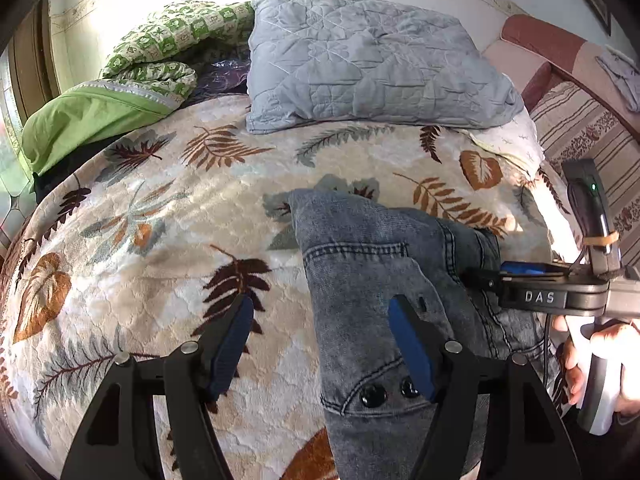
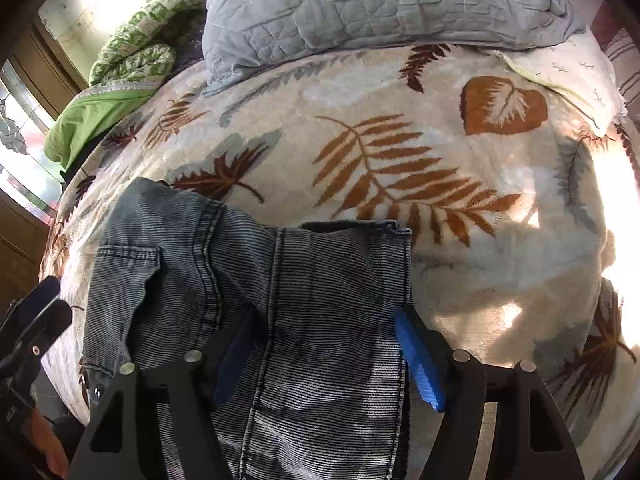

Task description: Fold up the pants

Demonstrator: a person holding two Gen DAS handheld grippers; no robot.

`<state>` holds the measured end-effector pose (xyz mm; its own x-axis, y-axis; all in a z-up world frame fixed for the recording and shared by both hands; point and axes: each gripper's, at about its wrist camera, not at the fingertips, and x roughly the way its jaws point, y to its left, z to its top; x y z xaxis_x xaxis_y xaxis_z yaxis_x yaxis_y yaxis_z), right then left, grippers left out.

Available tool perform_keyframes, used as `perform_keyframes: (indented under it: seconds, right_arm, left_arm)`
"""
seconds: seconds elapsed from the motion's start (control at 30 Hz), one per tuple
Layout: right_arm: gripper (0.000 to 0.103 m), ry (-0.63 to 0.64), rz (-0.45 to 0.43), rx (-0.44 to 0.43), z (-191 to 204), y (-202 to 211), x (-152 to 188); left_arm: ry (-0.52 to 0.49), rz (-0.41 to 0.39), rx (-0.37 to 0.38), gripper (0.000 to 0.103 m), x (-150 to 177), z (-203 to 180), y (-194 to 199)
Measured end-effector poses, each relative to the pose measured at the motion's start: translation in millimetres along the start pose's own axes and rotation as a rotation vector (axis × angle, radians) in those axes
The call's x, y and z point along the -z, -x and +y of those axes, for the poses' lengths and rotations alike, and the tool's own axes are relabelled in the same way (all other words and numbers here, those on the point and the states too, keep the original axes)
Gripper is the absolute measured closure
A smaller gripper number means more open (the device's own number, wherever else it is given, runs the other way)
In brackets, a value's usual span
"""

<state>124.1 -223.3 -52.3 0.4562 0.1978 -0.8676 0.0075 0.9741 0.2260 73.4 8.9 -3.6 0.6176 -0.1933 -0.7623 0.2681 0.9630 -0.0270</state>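
Across the bed (image 1: 140,208) spreads a cream blanket (image 2: 460,280) printed with brown and grey leaves, taking up most of both views. At its far end lies a grey quilted pillow (image 1: 372,64), with a green patterned quilt (image 1: 160,40) bunched beside it near the wall, and a striped sofa (image 1: 580,136) stands off the bed's right side. On the blanket's near part lie the pants (image 1: 372,272), faded grey-blue jeans, partly folded, with one leg hem (image 2: 356,226) pointing toward the pillow and a back pocket (image 2: 128,260) facing up. Two dark buttons (image 1: 374,396) show near the front edge.

The left tongs (image 1: 320,344) stand wide, one blue pad over bare blanket and the other over the denim, gripping nothing. The right tongs (image 2: 324,352) also stand wide, straddling the jeans leg, one pad at the leg's outer edge. From the left camera, the right tongs (image 1: 492,276) appear side-on at the jeans' right edge, held by a hand (image 1: 600,364).
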Motion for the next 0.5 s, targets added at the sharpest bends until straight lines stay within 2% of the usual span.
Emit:
perform_keyframes:
  seconds: [0.07,0.17,0.27,0.33,0.37,0.4,0.43,0.5]
  right_arm:
    - [0.027,-0.004,0.004,-0.005,-1.4,9.4,0.0]
    - [0.026,-0.003,-0.055,-0.021,-4.2,35.1,3.9]
    - [0.026,-0.037,-0.104,-0.056,-8.7,47.0,-6.2]
    - [0.026,-0.069,-0.080,-0.082,-13.7,32.9,-16.6]
    - [0.025,-0.065,-0.049,-0.042,-13.8,18.5,-22.4]
    - [0.017,-0.071,0.008,-0.014,-17.5,-0.5,-24.2]
    - [0.016,-0.117,0.036,-0.059,-25.2,-11.2,-23.5]
    - [0.016,-0.205,0.041,-0.123,-36.3,-5.1,-20.4]
  left_arm:
    - [0.002,0.001,-0.005,0.032,9.3,-5.1,6.4]
    - [0.011,-0.004,0.033,0.032,24.5,-13.8,16.9]
    - [-0.070,0.087,0.002,0.032,42.2,-34.1,-3.3]
    - [-0.079,0.106,-0.042,0.032,52.3,-39.5,-13.8]
    - [-0.056,0.100,-0.033,0.032,53.3,-38.0,-13.7]
    - [-0.035,0.108,-0.029,0.032,52.5,-35.7,-13.1]
    - [-0.018,0.113,-0.019,0.032,51.7,-33.3,-10.9]
    - [-0.003,0.100,0.001,0.032,50.0,-29.7,-3.5]
